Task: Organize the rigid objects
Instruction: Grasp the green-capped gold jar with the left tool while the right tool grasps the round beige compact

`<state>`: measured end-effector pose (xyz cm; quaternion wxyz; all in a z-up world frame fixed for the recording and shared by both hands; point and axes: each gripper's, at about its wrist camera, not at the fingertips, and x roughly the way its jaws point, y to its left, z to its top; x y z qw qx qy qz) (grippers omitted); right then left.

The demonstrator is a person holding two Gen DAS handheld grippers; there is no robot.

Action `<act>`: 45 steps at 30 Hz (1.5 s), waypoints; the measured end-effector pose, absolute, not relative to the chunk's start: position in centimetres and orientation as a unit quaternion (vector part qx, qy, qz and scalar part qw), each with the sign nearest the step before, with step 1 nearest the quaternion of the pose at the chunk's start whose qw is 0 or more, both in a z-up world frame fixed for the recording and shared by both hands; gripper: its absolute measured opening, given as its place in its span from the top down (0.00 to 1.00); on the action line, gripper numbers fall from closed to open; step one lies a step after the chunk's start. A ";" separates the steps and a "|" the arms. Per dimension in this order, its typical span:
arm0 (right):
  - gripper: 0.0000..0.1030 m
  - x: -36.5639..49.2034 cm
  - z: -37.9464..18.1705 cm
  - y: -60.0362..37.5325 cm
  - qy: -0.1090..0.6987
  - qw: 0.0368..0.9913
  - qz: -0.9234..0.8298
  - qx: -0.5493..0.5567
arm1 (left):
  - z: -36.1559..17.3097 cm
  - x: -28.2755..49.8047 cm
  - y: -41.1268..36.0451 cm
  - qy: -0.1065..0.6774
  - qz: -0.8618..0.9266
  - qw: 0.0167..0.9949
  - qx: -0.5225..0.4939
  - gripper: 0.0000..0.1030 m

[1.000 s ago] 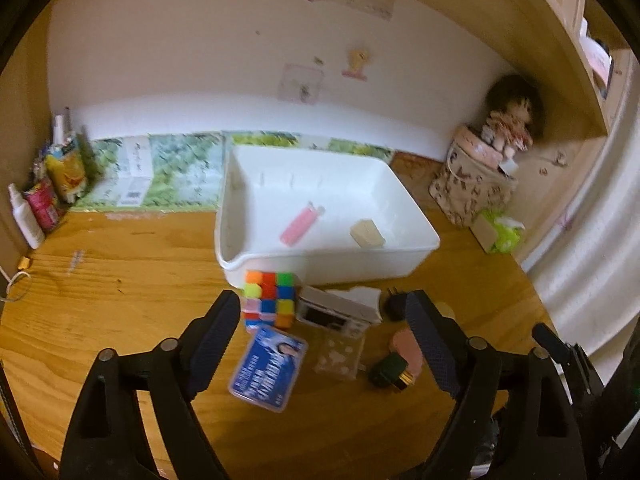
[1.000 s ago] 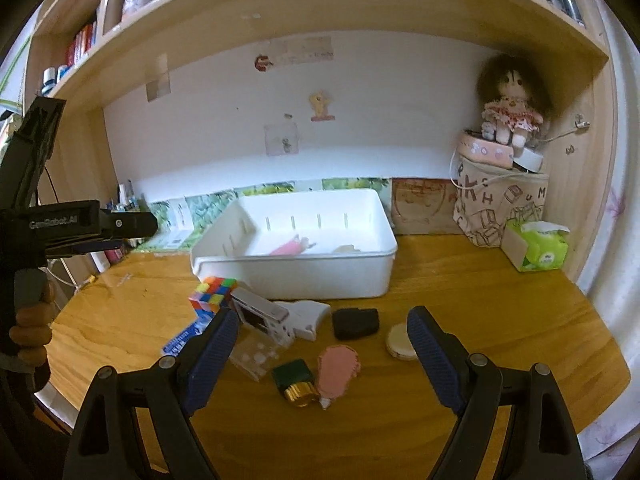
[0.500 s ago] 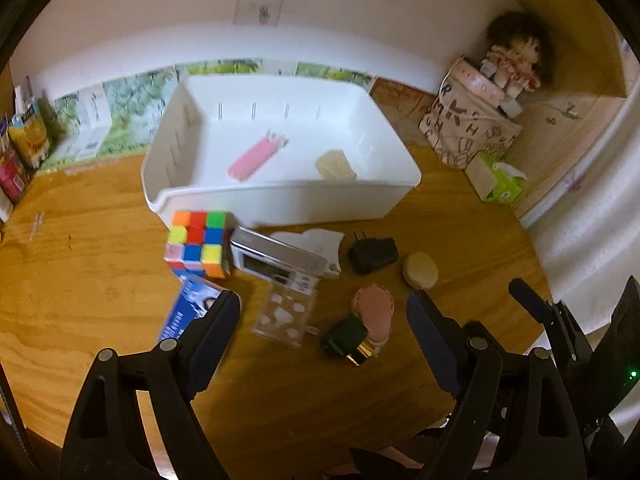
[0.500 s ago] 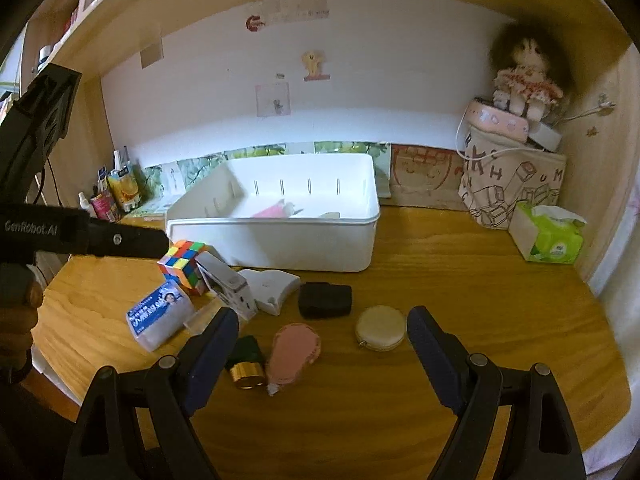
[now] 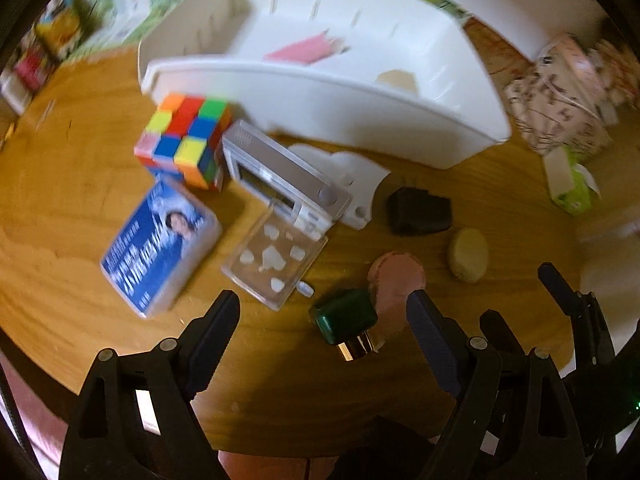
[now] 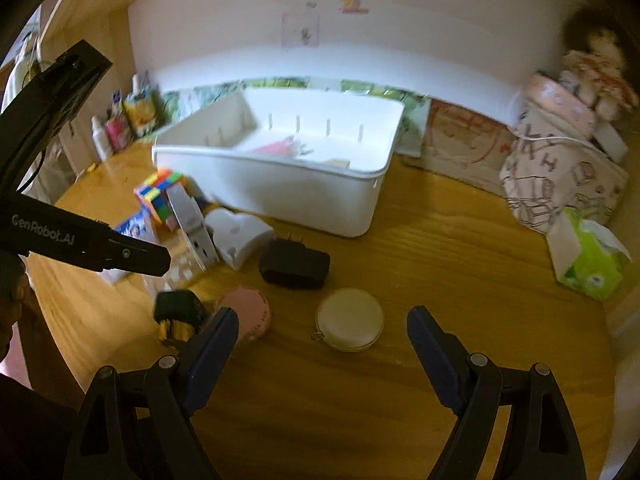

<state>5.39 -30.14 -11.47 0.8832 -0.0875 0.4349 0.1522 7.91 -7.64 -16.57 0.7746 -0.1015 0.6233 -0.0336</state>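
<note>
The left gripper (image 5: 323, 332) pointed steeply down, jaws wide apart and empty. The right gripper (image 6: 322, 344) tilted down too, jaws equally wide, nothing between its 2 fingers.

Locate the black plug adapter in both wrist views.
Left wrist: black plug adapter, right of centre, beside the white heart-shaped box.
Right wrist: black plug adapter, just left of centre, above the round cream case.
Shared landmark: white bin behind it.

Wooden desk (image 6: 460, 280) – white bin (image 6: 280, 188), puzzle cube (image 5: 184, 140), black charger (image 6: 294, 264), round cream case (image 6: 349, 324).
</note>
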 end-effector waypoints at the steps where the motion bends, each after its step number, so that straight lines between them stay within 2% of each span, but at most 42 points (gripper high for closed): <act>1: 0.16 5.8 -11.9 -30.2 0.444 0.877 0.162 -0.093 | -17.0 7.9 -7.7 0.629 -0.023 0.770 -0.107 0.16; 13: 0.16 8.8 -15.3 -30.2 0.494 0.826 0.229 -0.146 | -20.2 8.1 -7.8 0.671 0.055 0.722 -0.162 0.18; 18: 0.16 9.7 -15.9 -30.5 0.502 0.818 0.243 -0.141 | -21.0 8.1 -8.0 0.679 0.070 0.708 -0.180 0.24; 24: 0.16 10.4 -16.4 -30.5 0.509 0.810 0.254 -0.141 | -21.5 8.2 -8.7 0.689 0.064 0.694 -0.196 0.40; 26: 0.16 10.5 -16.5 -30.5 0.511 0.808 0.258 -0.140 | -22.0 8.3 -9.2 0.693 0.062 0.689 -0.203 0.42; 30: 0.24 10.8 -16.9 -30.4 0.518 0.802 0.258 -0.146 | -22.7 8.5 -9.6 0.695 0.065 0.684 -0.211 0.44; 34: 0.32 11.0 -17.3 -30.6 0.526 0.798 0.255 -0.147 | -23.0 8.6 -9.3 0.694 0.061 0.683 -0.219 0.55; 40: 0.39 11.1 -17.2 -30.7 0.526 0.799 0.250 -0.149 | -23.2 9.1 -9.2 0.696 0.063 0.682 -0.217 0.55; 45: 0.40 11.1 -17.2 -30.5 0.533 0.795 0.248 -0.150 | -23.0 9.3 -9.5 0.699 0.062 0.682 -0.208 0.55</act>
